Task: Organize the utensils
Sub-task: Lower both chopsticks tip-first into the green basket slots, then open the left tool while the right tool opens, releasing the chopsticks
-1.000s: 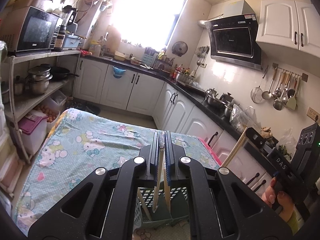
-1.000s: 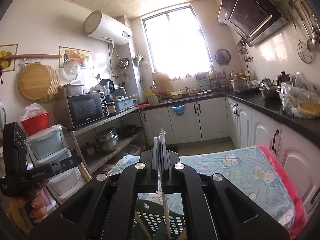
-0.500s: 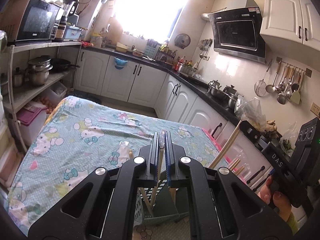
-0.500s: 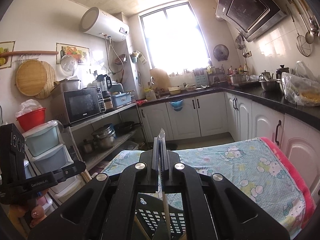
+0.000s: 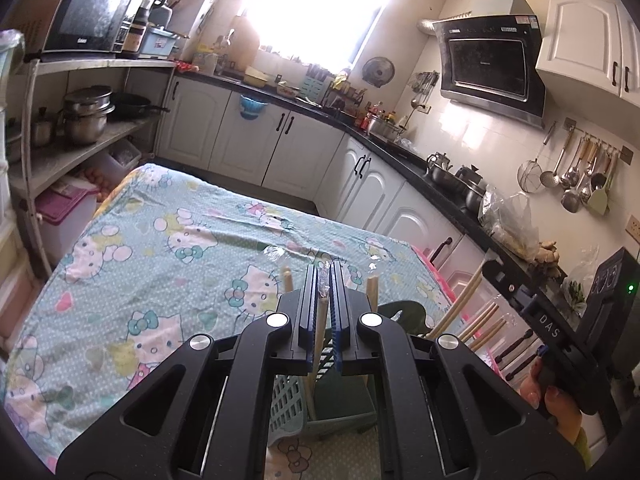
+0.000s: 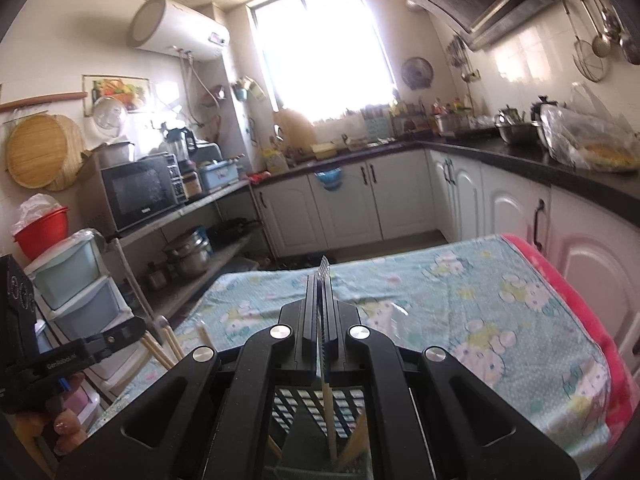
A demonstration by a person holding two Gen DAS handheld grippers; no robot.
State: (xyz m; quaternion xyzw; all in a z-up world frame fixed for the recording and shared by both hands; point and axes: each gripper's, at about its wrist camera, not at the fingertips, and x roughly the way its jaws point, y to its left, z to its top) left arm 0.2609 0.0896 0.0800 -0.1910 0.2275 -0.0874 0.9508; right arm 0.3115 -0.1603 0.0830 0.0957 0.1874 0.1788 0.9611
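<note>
Both grippers, left gripper (image 5: pixel 324 292) and right gripper (image 6: pixel 323 300), clamped on wrapped chopsticks (image 5: pixel 319 332) over green basket (image 5: pixel 344 412). Next: lower, release inside.

You are in a home kitchen: a microwave (image 5: pixel 94 10) on a shelf, pots (image 5: pixel 86 114), white cupboards (image 6: pixel 404 196), ladles (image 5: pixel 576 172) hanging on the wall.

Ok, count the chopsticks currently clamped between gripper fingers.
2: one chopstick between the fingers of the left gripper, another in the right gripper. Loose ones in the basket excluded; more may be hidden.
</note>
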